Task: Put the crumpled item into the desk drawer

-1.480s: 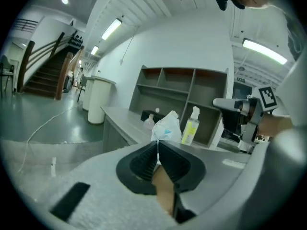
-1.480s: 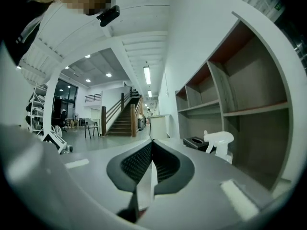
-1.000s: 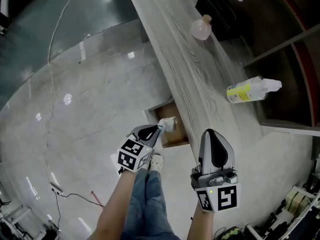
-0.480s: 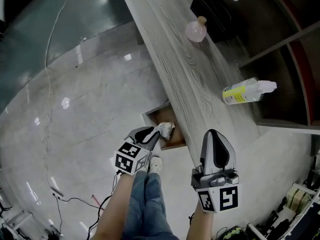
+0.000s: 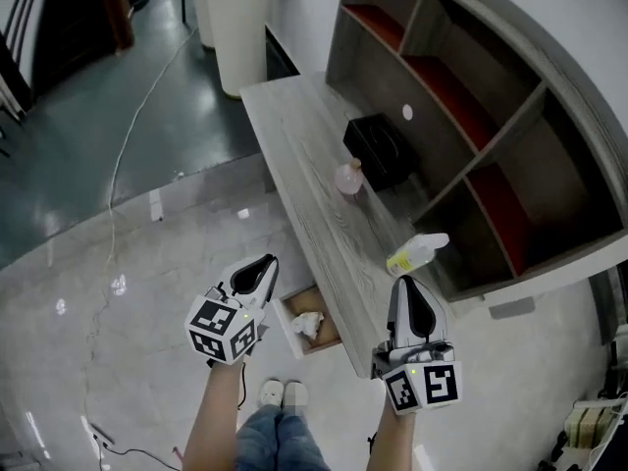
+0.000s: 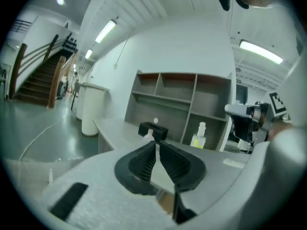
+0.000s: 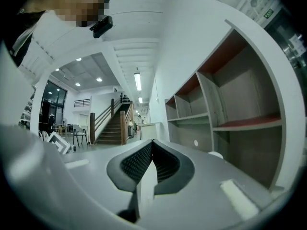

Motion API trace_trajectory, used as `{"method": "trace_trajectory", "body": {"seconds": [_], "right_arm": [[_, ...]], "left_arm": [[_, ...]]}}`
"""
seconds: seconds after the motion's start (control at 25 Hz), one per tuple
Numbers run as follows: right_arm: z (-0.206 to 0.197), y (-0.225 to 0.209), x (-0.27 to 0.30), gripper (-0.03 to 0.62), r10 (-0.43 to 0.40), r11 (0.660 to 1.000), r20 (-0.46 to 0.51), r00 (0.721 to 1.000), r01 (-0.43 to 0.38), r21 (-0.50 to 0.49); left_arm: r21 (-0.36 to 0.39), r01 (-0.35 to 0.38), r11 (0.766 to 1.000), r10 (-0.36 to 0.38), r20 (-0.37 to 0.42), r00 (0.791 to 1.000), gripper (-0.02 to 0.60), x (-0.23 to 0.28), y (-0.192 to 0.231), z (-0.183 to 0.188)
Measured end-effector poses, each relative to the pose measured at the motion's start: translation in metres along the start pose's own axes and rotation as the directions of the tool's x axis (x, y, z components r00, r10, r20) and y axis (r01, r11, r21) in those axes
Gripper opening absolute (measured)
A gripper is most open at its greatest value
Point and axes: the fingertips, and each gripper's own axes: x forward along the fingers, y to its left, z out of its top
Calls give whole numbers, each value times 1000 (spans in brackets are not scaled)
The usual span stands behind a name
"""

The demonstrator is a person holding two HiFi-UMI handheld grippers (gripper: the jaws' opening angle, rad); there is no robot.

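The crumpled white item (image 5: 307, 324) lies inside the open desk drawer (image 5: 287, 313), which sticks out from under the grey wooden desk (image 5: 306, 190). My left gripper (image 5: 265, 263) hangs above and to the left of the drawer, apart from the item. Its jaws are closing, their tips nearly together, with nothing between them (image 6: 155, 143). To the right, my right gripper (image 5: 404, 285) hovers over the desk's near end. It is shut and empty (image 7: 151, 142).
On the desk stand a yellow-and-white spray bottle (image 5: 417, 255), a round pink bottle (image 5: 348, 178) and a black box (image 5: 378, 150). Open shelves (image 5: 471, 116) rise behind it. A white bin (image 5: 234, 27) stands at the far end. A cable (image 5: 128, 145) runs across the floor.
The left gripper held the crumpled item at the drawer; now the item lies in the drawer and the gripper has drawn back, empty. The head view has tilted up.
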Motion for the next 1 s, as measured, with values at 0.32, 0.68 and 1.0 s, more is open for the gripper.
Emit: {"method": "trace_trajectory", "body": {"seconds": [0.32, 0.68, 1.0], "right_arm": [[103, 25, -8, 12, 58, 996, 125, 990, -50, -71], [136, 36, -35, 11, 40, 990, 152, 988, -18, -140], [138, 42, -48, 11, 12, 991, 161, 987, 9, -131]], "left_arm": [[186, -27, 982, -21, 253, 967, 0, -55, -34, 168], [260, -55, 964, -49, 379, 924, 0, -118, -69, 225], [287, -54, 956, -67, 396, 916, 0, -137, -82, 230]]}}
